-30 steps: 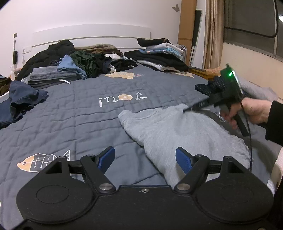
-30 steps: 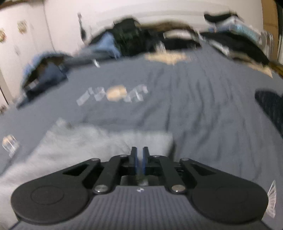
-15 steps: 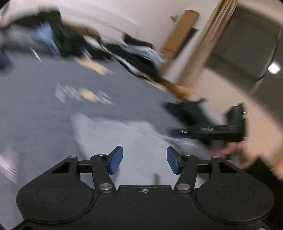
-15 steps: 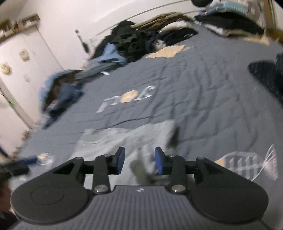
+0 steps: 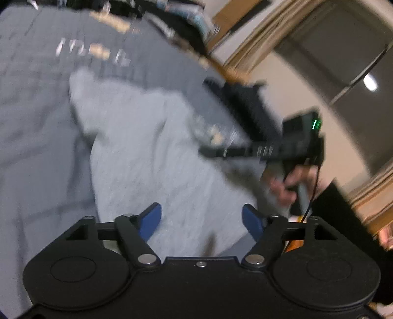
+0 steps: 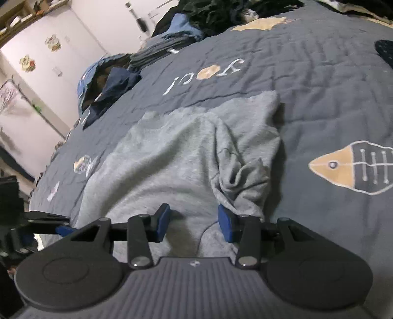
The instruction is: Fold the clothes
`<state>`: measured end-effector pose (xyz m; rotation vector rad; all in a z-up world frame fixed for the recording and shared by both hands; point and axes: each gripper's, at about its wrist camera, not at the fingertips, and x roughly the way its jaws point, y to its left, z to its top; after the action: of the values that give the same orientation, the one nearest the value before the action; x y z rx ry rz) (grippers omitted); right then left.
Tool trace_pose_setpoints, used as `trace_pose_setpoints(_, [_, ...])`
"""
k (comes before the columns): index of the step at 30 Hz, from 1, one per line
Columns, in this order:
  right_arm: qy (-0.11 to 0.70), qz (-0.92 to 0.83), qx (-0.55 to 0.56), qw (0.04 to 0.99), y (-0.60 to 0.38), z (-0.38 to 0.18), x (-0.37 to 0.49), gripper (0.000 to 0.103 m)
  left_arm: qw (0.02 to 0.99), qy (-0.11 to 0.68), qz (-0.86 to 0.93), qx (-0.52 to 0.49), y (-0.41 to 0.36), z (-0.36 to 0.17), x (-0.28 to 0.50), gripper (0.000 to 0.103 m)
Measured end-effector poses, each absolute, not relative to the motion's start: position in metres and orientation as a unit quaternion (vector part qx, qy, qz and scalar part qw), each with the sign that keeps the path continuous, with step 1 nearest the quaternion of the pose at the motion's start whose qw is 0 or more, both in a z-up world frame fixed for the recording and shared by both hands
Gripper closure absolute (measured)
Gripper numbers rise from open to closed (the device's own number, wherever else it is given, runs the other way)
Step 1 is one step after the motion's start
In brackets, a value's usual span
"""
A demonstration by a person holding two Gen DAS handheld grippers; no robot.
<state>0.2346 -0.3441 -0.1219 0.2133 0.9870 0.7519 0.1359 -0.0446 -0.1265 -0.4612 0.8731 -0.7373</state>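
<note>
My left gripper hangs over the near part of the grey garment, its blue pads wide apart with nothing between them. My right gripper is also spread, pads apart and empty, low over the same garment; whether either pad touches the cloth I cannot tell.

The garment lies mostly flat on the bed, spread over the dark quilted cover. In the right wrist view its far edge runs roughly straight, just short of the stitched lettering. Its right side is bunched: a ridge runs down from the far corner into a crumpled fold just beyond my right pad. The embroidered fish sits on bare quilt to the right of that fold, near it but apart. On the left the garment's edge slopes down toward my left gripper, seen at the frame's left border.

The left wrist view is blurred, but it shows my right hand on its handle at the garment's right side, and a dark item on the quilt beyond it.

Piles of clothes crowd the bed's far end and a blue heap its far left, both well apart from the garment, with bare quilt between.
</note>
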Motion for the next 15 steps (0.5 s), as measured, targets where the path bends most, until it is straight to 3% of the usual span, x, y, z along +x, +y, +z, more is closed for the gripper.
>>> trace_pose_setpoints(3, [0.426, 0.353, 0.108, 0.826, -0.352, -0.106, 0.229, 0.060, 0.833, 0.379, -0.331, -0.230, -0.026, -0.106, 0.159, 0.026])
trace_pose_setpoints(7, [0.402, 0.331, 0.121, 0.845, -0.362, -0.099, 0.232, 0.060, 0.877, 0.367, -0.265, -0.160, -0.016, -0.094, 0.211, 0.027])
trace_pose_setpoints(15, [0.403, 0.331, 0.118, 0.845, -0.353, -0.112, 0.242, 0.060, 0.872, 0.432, -0.198, -0.117, -0.009, -0.143, 0.296, 0.030])
